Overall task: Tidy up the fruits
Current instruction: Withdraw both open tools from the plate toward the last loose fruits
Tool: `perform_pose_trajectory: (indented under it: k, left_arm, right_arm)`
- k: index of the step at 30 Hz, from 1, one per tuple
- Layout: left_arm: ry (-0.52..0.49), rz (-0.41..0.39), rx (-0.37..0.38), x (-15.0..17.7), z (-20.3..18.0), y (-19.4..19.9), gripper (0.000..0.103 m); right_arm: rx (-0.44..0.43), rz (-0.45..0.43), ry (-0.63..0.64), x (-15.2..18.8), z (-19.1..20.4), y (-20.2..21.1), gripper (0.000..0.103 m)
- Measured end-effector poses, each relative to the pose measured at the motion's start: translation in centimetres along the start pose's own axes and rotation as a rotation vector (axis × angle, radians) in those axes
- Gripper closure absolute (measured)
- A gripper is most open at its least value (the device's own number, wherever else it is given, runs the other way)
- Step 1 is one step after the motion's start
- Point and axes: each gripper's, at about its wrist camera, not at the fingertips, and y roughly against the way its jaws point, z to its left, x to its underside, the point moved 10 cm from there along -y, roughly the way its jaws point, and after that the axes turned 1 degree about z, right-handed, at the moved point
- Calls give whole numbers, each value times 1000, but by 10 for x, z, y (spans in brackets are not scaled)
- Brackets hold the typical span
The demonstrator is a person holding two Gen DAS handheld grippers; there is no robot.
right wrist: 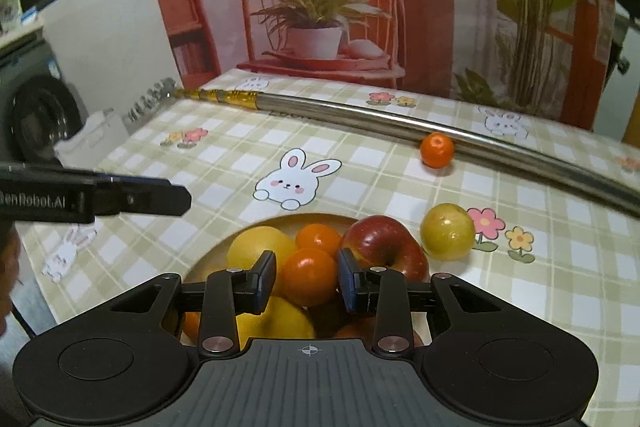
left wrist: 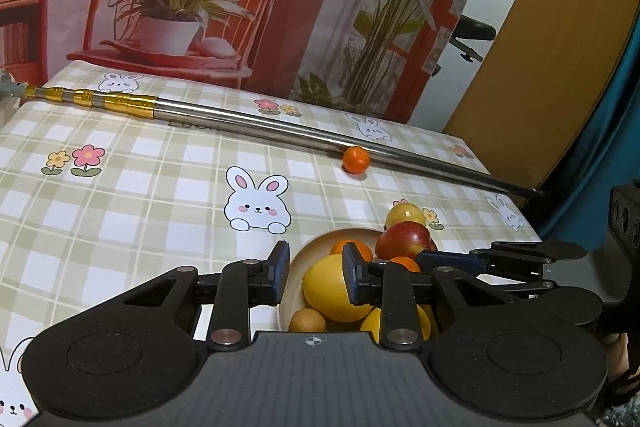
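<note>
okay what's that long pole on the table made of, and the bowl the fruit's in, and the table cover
Pole: metal, likely polished steel, given its mirror sheen, with gold-coloured bands at one end.
Bowl: looks like pale wood or bamboo, matte tan; too little shows to be sure.
Table cover: smooth printed check with rabbits and flowers, possibly vinyl or coated cloth, judging by its faint gloss.

The checked tablecloth [right wrist: 224, 163] carries a fruit bowl [right wrist: 212, 251], pole [right wrist: 360, 109], mandarin [right wrist: 437, 149] and yellow-green fruit [right wrist: 447, 231].
</note>
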Motion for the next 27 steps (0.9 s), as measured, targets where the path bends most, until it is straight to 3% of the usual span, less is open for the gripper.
perform_pose_trajectory:
  k: [17,27]
  left_arm:
    - [-32,11,-1,1,-6,1,73]
    - [-77,-61,-24,-38,-3,22,73]
  right_arm:
    - [-16,-40,-20,1,-3,12,73]
    - [51,-161,-77,-26,-46,50,73]
